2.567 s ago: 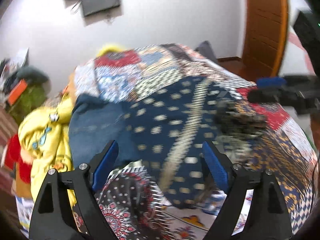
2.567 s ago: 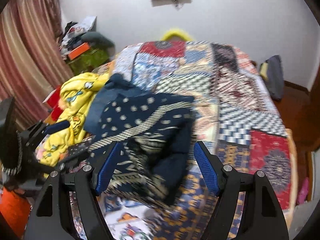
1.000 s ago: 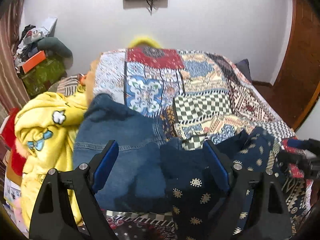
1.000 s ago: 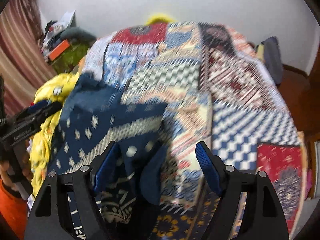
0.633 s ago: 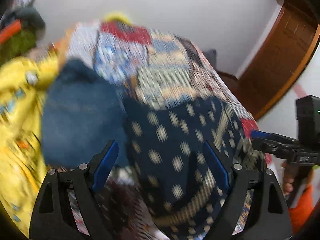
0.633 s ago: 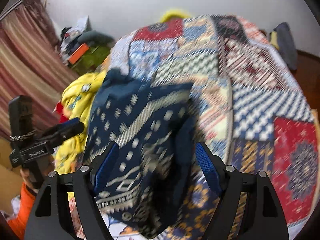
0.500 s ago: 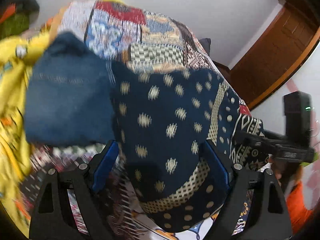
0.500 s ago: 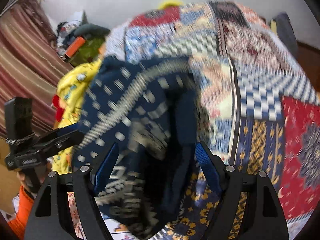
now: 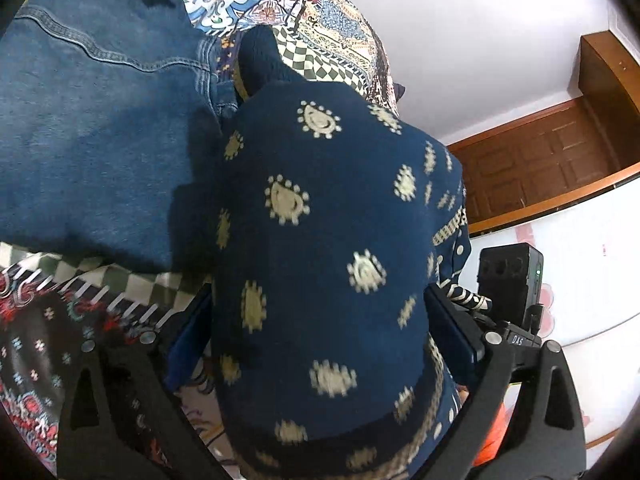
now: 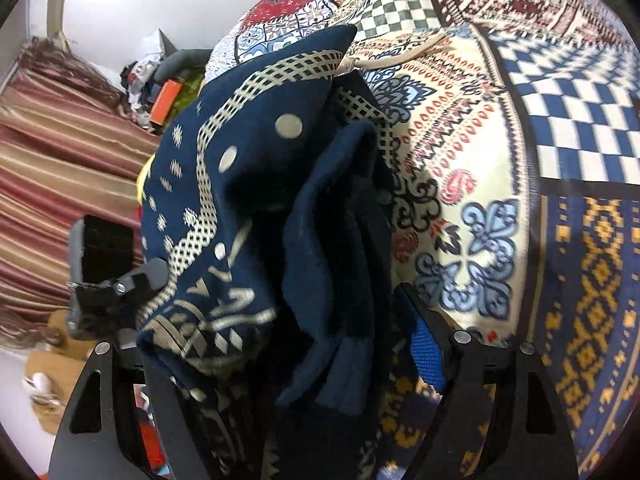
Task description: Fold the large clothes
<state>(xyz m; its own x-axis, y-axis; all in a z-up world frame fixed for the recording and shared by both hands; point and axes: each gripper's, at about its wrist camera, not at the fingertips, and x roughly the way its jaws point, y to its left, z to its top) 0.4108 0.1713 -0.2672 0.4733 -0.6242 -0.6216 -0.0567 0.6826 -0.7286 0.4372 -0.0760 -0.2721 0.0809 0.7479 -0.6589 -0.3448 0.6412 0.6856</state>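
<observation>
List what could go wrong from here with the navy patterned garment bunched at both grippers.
1. The navy garment hangs in crumpled layers over the right gripper, so laying it down now may fold in creases.
2. It drapes across the left gripper and fills that camera's view, hiding where it lands.
3. The denim piece lies right beside it on the quilt; the garment could land on it.

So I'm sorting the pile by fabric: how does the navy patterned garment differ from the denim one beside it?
The navy patterned garment carries cream motifs and a checked band; the denim garment is plain mid-blue with visible seam stitching. The navy one is bunched and lifted, draped between the jaws of both grippers; the denim one lies spread on the patchwork bedspread, touched by neither. Both are blue.
</observation>
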